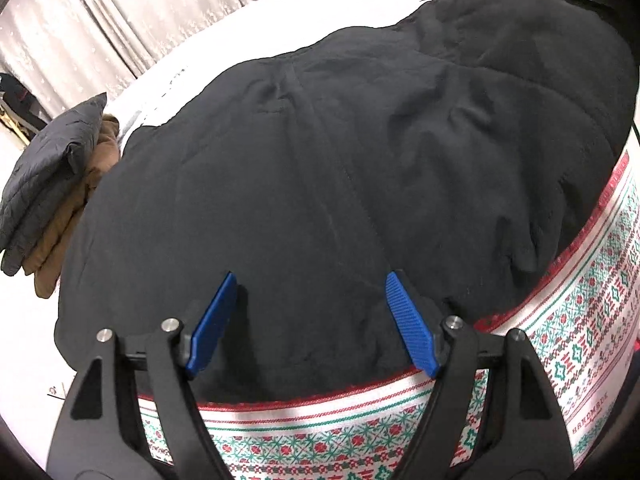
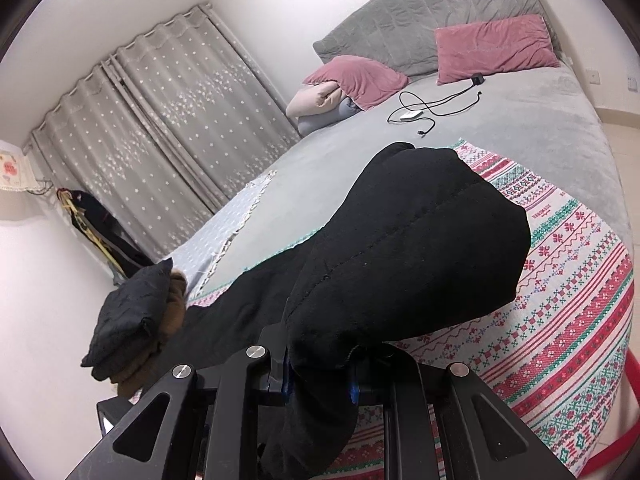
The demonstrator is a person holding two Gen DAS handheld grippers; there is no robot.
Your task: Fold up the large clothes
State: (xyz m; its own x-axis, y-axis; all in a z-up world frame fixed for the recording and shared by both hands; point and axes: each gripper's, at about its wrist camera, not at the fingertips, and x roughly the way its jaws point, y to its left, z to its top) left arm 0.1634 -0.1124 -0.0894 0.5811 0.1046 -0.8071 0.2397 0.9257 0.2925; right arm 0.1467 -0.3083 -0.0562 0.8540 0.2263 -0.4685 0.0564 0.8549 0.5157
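Note:
A large black padded coat [image 1: 360, 152] lies spread on a patterned red, green and white blanket [image 1: 580, 340] on the bed. My left gripper [image 1: 312, 320] is open with its blue pads just above the coat's near edge, holding nothing. My right gripper [image 2: 320, 376] is shut on a thick fold of the black coat [image 2: 408, 248] and holds it lifted above the blanket [image 2: 560, 320]; the fabric bulges over the fingers and hides the pads almost fully.
A stack of folded clothes, dark quilted on top [image 1: 44, 176] and brown beneath [image 1: 76, 216], sits at the bed's left edge, also in the right wrist view [image 2: 132, 316]. Pink pillows [image 2: 492, 48], a cable and charger [image 2: 436, 106] lie near the headboard. Curtains [image 2: 168, 128] hang behind.

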